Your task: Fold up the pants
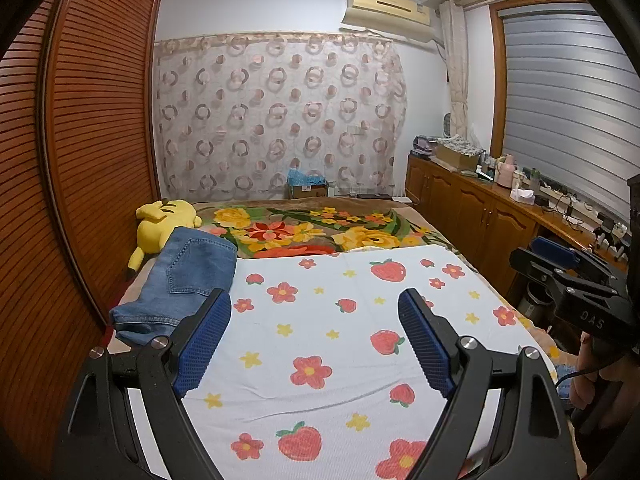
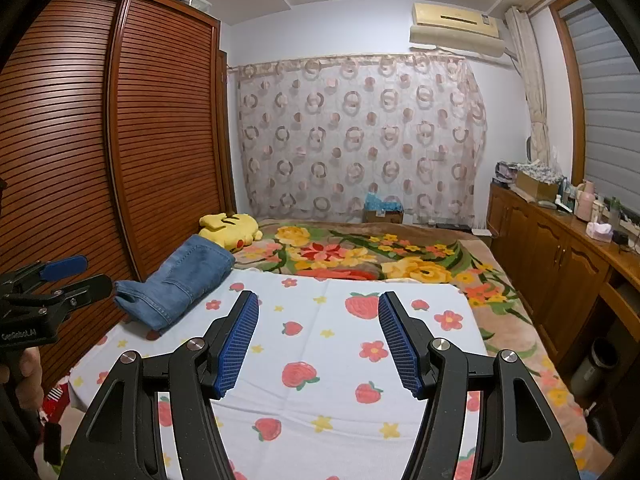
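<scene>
Two hand-held grippers, both empty: left hand-held gripper spread wide over the white strawberry-print sheet, right hand-held gripper parted somewhat less, nothing between either pair of blue pads. Both hovering above the sheet, tilted slightly down, touching nothing.

Further out, one pair of jeans, already folded into a compact bundle, back pocket up, lying at the far left edge of the sheet near the wardrobe, partly leaning on the yellow plush toy behind it. Well apart from both hand-held grippers; closer to the left one.

Judged from this: fold apparently finished, or a fresh round about to begin. No second pair of pants plainly in view; a scrap of blue at the near right edge in the left wrist view too small to tell.

For doing the step well: if tidying the bundle, approach low from the open sheet side, pinch the hem stack through all layers, slide rather than lift so the fold stays shut, keep clear of the plush toy. If spreading anew, use the bare middle of the sheet.

Counted: one bed, one strawberry sheet, one floral blanket beyond it, one plush toy, one folded jeans bundle, one patterned curtain, one air conditioner, one long cabinet at right with assorted clutter.
</scene>
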A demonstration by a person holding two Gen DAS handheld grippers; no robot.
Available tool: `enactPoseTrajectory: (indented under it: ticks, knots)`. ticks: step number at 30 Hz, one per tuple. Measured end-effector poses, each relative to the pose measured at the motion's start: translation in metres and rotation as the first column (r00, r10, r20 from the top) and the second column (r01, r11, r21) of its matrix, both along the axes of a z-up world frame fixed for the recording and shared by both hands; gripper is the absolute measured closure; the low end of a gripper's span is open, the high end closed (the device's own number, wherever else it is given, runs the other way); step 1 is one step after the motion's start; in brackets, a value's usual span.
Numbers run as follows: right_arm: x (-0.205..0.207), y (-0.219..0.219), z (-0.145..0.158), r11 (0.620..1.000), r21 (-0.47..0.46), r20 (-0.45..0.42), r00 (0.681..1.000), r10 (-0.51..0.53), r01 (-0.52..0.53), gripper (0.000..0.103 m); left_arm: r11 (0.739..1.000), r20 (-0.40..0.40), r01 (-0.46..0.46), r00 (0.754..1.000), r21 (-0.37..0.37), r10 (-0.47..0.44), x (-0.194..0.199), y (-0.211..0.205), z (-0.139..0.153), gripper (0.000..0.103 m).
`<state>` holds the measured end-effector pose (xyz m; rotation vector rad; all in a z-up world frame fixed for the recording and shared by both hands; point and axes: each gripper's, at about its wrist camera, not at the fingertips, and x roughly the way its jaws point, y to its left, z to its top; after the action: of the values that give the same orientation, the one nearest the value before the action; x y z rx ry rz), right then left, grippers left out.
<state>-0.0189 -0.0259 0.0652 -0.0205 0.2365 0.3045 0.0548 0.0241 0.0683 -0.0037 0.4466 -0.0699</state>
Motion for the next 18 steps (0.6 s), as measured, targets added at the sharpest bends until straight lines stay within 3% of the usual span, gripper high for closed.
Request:
enactPoseTrajectory:
  ticks: [18]
  knots:
    - [-0.0008,-0.0020,0.0026,1.000,-0.002,-0.004,1.000,0.002,-0.002,0.038,1.000,0.000,0.000,1.000,-0.002,0.000,-0.0001,0.0009,0.0004,0.017]
